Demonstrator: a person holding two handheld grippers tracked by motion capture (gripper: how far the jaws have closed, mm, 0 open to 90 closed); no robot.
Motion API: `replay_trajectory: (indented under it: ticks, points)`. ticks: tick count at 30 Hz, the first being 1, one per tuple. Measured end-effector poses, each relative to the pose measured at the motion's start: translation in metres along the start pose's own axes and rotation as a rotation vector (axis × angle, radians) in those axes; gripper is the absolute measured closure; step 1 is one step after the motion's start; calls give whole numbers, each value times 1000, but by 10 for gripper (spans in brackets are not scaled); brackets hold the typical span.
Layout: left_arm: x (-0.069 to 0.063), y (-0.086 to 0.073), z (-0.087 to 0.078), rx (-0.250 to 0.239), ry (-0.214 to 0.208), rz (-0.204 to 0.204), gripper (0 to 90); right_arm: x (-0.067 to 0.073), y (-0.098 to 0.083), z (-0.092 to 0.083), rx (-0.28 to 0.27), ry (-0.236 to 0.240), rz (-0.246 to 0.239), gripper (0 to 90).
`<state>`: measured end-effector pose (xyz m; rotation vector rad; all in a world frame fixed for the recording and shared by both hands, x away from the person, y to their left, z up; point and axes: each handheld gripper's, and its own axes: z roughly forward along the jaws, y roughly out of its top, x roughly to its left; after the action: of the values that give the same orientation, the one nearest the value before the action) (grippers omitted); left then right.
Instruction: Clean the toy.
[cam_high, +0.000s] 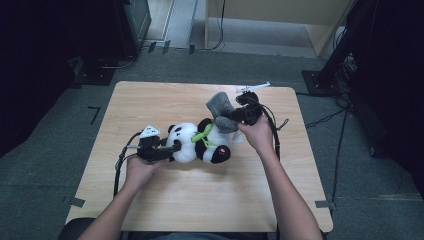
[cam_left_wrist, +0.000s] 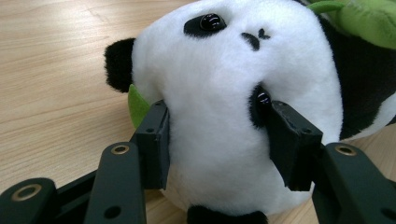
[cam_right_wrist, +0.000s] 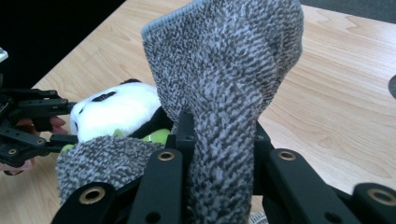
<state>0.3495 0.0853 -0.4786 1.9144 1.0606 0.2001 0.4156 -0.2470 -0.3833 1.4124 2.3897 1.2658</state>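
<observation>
Wooden table (cam_high: 165, 97) carries our plush panda (cam_high: 200, 142), lying near its middle. Our left gripper (cam_high: 167, 150) clamps the panda's white head (cam_left_wrist: 224, 93); our right gripper (cam_high: 225, 120) pinches a grey cloth (cam_right_wrist: 224, 70) raised toward the far edge.

From my left gripper view the panda (cam_left_wrist: 233, 107) is cut off at the top and right edges, and the green piece (cam_left_wrist: 364, 18) beside its head runs out of frame. In my right gripper view the grey cloth (cam_right_wrist: 224, 84) hides most of the panda's body and spills past the top edge. I can't read the small pink mark (cam_high: 221, 150) on the panda from above.
</observation>
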Motion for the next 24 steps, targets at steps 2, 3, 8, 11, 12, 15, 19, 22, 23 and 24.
replay_trajectory:
  ticks: [2,3,8,11,12,15,19,22,23,24]
  points:
    - [0,0,0,0,-2,-1,460,-3,-6,0,-20,5,5,748]
    - [0,0,0,0,-2,-1,460,-3,-7,1,-19,8,5,745]
    - [0,0,0,0,-6,-4,456,-3,-16,-1,-13,-28,-53,728]
    - [0,0,0,-1,-11,-8,454,-4,-22,-1,-21,-34,-55,724]
    - [1,0,1,-1,-13,-9,454,-5,-23,-1,-16,-37,-52,722]
    - [1,0,0,-1,-15,-8,453,-7,-24,0,-16,-31,-32,729]
    - [1,0,0,-1,-19,-11,452,-12,-25,0,-10,-32,-18,738]
    - [1,0,0,-1,-20,-11,451,-15,-29,-1,-15,-26,-5,740]
    - [1,0,0,-1,-20,-11,451,-15,-30,-1,-18,-25,-2,740]
    - [1,0,0,-1,-20,-11,451,-16,-31,-1,-21,-23,-3,740]
